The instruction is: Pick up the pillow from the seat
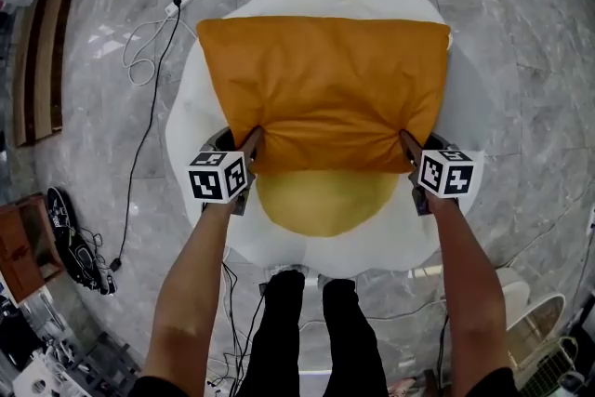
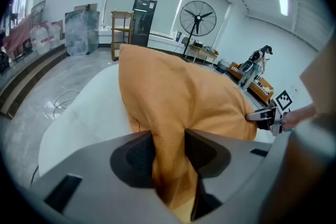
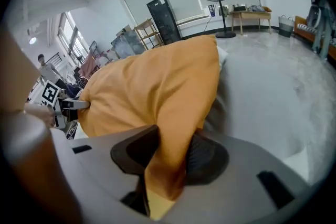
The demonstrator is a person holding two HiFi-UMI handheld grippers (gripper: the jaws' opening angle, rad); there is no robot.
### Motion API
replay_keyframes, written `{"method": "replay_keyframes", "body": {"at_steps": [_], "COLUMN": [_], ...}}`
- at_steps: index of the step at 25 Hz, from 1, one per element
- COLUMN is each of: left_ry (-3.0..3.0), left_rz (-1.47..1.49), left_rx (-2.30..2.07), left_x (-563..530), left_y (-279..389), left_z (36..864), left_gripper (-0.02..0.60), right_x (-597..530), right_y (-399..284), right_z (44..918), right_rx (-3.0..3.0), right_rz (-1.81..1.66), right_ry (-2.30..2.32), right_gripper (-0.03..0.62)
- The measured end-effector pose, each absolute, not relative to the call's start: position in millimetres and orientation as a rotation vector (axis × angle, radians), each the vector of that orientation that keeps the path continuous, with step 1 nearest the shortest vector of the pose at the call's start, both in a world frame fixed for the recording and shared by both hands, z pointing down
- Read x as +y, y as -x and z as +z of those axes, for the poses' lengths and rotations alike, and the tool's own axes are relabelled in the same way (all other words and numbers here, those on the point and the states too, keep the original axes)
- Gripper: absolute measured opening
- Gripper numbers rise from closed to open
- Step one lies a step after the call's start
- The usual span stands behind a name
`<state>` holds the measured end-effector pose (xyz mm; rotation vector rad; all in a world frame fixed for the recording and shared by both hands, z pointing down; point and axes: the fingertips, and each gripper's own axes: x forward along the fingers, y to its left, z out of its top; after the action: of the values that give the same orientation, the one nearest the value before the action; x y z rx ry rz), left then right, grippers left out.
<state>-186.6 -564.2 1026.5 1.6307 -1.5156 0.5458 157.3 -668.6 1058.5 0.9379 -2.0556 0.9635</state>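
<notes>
Head view: the orange pillow (image 1: 321, 93) lies flat across the white round seat (image 1: 186, 121), covering it from about 9 o'clock through 12 to 3, its near edge overlapping the yellow patch (image 1: 325, 205) at the seat's middle. The left tool (image 1: 251, 142) has the pillow's 7 o'clock corner and the right tool (image 1: 407, 144) its 5 o'clock corner. Each gripper view shows the pads narrowed onto a bunched fold of orange cloth, left (image 2: 168, 152) and right (image 3: 170, 157) alike, so both tools are clamped on the pillow. The cloth puckers in creases toward each grip.

By its look the pillow is light, soft and loosely filled. It should give under any pinch rather than resist, and nothing about it is fragile. The cover seems smooth woven fabric, so a thin fold could creep out of the pads. A deeper bite that catches some filling with the cloth would likely be safer. Held by the two near corners only, the far side at 12 o'clock will probably sag and drag on the seat as it rises.
</notes>
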Motion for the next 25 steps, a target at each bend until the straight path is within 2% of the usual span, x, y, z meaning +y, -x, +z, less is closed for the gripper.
{"method": "replay_keyframes", "body": {"at_steps": [8,13,25], "left_ry": [-1.676,-1.728,-1.891], "left_rz": [0.459,0.415,0.306], "left_rx": [-1.593,-1.656,-1.852], "left_x": [-567,-574,-583], "left_y": [178,173,169], "left_z": [980,936,741], "left_gripper": [0.141,0.138,0.144], "right_x": [-677,-684,-687], "right_y": [-162,-169,-178], "right_z": [996,946,743], "right_rx": [-2.146,-2.205,-2.434], "right_rz": [0.843,0.781,0.546], "right_ry": [-1.032,-1.103,-1.27], "right_gripper": [0.13,0.127,0.127]}}
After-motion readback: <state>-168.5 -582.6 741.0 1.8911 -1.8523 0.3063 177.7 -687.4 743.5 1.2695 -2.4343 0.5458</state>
